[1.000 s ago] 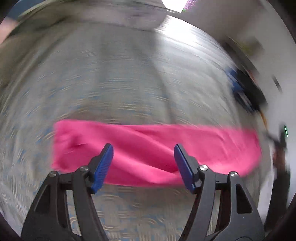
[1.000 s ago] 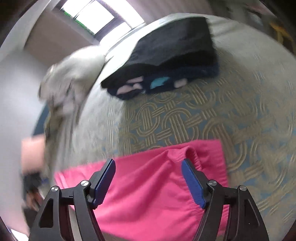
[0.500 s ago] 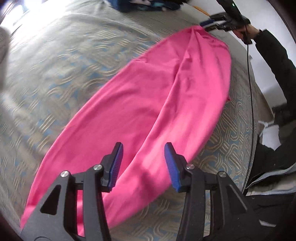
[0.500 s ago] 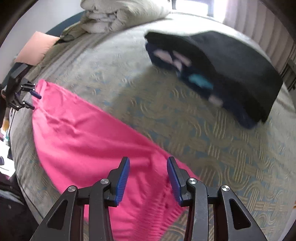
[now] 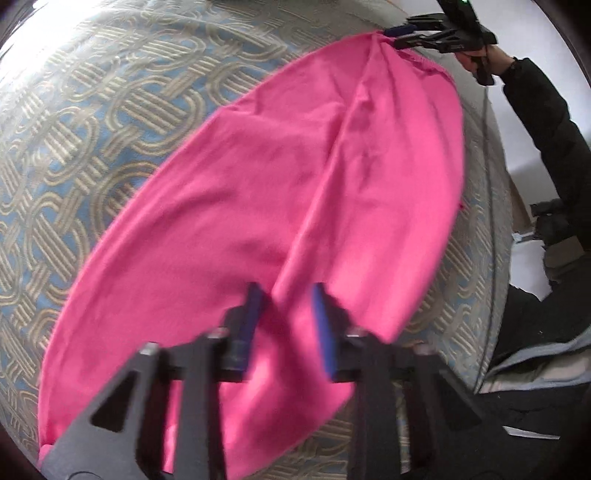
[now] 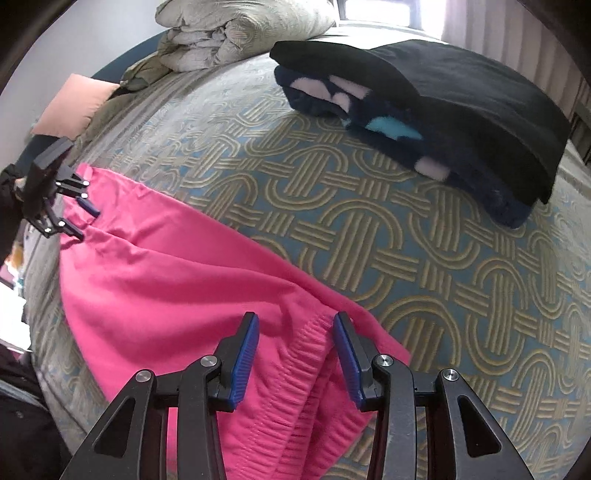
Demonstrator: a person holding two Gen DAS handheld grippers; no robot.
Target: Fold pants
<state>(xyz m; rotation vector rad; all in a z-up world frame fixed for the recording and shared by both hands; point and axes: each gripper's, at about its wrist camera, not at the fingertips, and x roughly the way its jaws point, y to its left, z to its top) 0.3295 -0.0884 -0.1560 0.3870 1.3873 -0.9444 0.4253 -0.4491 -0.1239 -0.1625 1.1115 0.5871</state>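
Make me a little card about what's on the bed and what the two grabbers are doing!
Bed: patterned cover
Clothes: pink pants, lying long and flat
Left gripper: at the leg end, jaws just closing, fabric between them, grip unclear
Right gripper: astride the waistband, grip unclear
Also there: dark folded stack, bedding heap

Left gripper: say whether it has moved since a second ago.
Yes. The left gripper swung from facing the pants' long side to their end opposite the right gripper, its jaws closing around fabric.
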